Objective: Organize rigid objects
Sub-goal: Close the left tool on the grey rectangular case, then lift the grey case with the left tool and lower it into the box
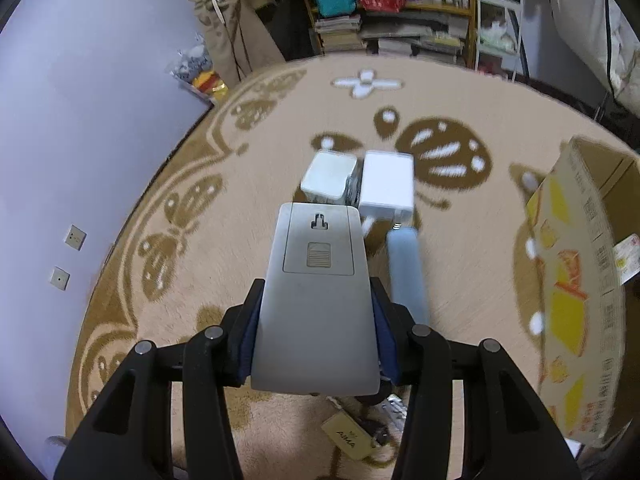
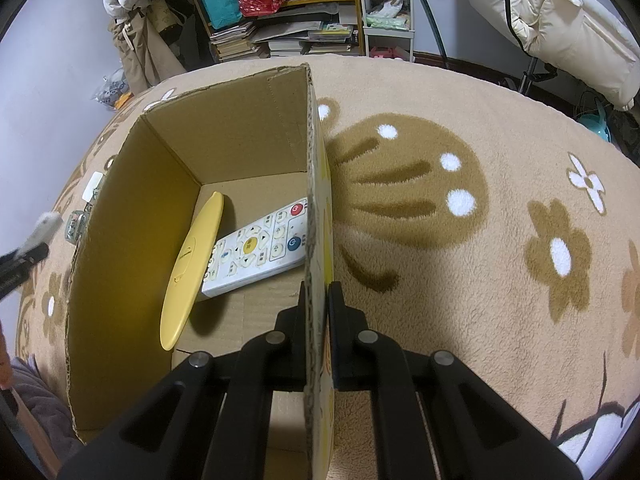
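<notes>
Above the rug (image 1: 200,240), left fingers (image 1: 316,320) clamp a grey remote (image 1: 316,300); right fingers (image 2: 318,304) pinch the box wall (image 2: 318,200).

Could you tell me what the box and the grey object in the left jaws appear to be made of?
The box: corrugated cardboard, matt brown, fluting visible along its cut edges. The grey object: probably moulded plastic with a smooth, slightly satin finish, judging by its ribbed battery-cover latch.

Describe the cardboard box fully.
The cardboard box is brown corrugated card, open-topped, with yellow print outside. It stands on the patterned rug. Inside lie a white remote, buttons up, and a yellow remote leaning on the left wall. The right gripper clamps its right wall.
</notes>
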`<state>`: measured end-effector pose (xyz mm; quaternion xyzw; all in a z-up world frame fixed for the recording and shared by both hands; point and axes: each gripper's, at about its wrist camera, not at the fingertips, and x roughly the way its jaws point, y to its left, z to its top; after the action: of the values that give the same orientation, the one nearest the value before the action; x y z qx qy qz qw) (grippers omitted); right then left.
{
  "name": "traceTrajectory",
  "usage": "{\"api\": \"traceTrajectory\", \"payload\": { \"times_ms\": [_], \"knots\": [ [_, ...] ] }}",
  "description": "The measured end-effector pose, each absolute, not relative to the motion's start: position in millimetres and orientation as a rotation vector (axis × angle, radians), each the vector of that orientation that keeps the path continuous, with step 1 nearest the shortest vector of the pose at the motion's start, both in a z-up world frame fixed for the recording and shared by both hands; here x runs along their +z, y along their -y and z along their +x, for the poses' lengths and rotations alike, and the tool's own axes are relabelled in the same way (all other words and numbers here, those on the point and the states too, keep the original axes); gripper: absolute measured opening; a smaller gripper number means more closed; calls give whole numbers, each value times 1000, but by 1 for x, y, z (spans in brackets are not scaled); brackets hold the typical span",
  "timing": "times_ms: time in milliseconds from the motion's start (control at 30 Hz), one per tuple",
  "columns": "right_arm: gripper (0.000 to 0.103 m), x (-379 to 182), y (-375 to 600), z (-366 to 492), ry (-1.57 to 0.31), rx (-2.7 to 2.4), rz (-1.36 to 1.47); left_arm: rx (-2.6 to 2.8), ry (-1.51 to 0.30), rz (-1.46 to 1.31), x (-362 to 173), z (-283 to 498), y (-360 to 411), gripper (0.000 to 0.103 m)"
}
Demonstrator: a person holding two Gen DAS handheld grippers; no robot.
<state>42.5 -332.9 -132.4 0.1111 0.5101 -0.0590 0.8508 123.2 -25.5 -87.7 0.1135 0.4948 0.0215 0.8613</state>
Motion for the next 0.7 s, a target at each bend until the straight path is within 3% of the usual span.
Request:
{"api": "traceTrajectory", "payload": {
  "times_ms": [367,700],
  "knots": [
    [8,-132,333,43,-1075,-126,236,-97,-853,214,-8,91,81,47],
    [8,-132,333,43,-1075,-126,236,-150,-760,249,17,77,133,47]
  ]
}}
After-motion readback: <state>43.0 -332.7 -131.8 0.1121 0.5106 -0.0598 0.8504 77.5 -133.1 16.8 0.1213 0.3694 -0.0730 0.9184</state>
